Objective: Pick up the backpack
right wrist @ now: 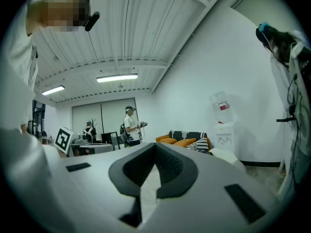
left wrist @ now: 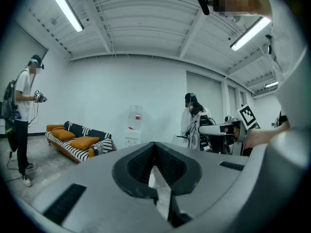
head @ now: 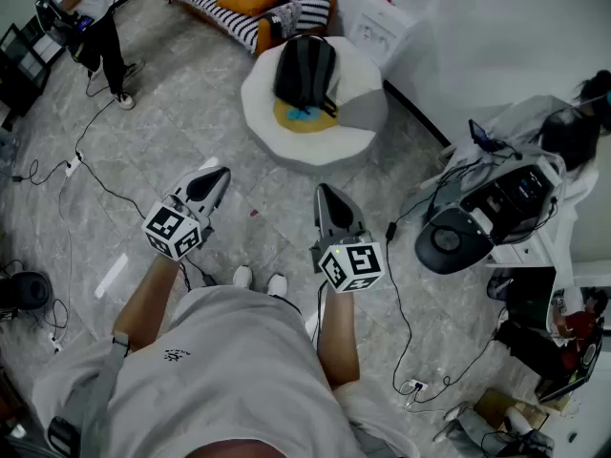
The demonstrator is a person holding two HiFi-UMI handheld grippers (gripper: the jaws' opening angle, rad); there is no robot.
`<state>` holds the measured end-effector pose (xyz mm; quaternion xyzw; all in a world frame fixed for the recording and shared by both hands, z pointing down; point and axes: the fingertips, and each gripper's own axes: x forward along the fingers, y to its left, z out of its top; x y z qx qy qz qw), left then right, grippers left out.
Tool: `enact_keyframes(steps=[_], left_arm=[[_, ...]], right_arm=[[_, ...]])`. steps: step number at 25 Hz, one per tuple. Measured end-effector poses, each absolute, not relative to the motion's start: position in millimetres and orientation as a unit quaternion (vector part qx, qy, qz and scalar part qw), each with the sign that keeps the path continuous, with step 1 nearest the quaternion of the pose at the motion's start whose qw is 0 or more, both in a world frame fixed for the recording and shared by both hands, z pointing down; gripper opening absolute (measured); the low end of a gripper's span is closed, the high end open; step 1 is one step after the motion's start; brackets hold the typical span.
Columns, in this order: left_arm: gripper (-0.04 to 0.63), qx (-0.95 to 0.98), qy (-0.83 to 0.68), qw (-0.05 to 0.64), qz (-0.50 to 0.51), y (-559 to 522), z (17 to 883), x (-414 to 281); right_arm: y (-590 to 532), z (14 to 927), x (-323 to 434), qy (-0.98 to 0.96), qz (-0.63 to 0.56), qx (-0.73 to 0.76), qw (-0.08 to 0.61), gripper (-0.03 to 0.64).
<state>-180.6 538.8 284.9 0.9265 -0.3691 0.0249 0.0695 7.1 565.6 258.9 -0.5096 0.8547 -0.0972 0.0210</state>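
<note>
A black backpack (head: 305, 70) stands on a round white beanbag seat (head: 353, 132) with a yellow and blue patch, far ahead in the head view. My left gripper (head: 221, 176) is held out level over the floor, well short of the seat, its jaws shut and empty. My right gripper (head: 324, 193) is beside it, also shut with nothing between its jaws. In the left gripper view the closed pads (left wrist: 146, 165) meet in front of a distant sofa; the backpack is not seen there. The right gripper view shows its closed pads (right wrist: 146, 166) and part of the white seat (right wrist: 226, 155).
An orange and striped sofa (head: 250, 0) stands behind the seat, with a water dispenser (head: 391, 12) to its right. A cluttered desk with equipment (head: 506, 208) and a seated person (head: 573, 127) fill the right side. Cables (head: 406, 322) trail over the floor. Another person (head: 95, 27) stands far left.
</note>
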Motion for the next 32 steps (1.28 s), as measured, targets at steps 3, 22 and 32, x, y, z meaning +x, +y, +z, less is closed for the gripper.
enact_keyframes(steps=[3,22,32], left_arm=[[0.003,0.927,-0.369,0.071,0.016,541.3,281.5,-188.6],[0.003,0.929,-0.363,0.071,0.003,532.8,279.7,-241.9],[0.002,0.93,-0.362,0.065,0.0,538.9,279.2,-259.8]], right_arm=[[570.1,257.8,-1.3,0.855,-0.099,-0.508,0.021,0.006],[575.3,241.4,-56.6,0.85,-0.095,-0.517,0.04,0.006],[578.9,244.5,-77.0,0.849,-0.102,-0.518,0.033,0.006]])
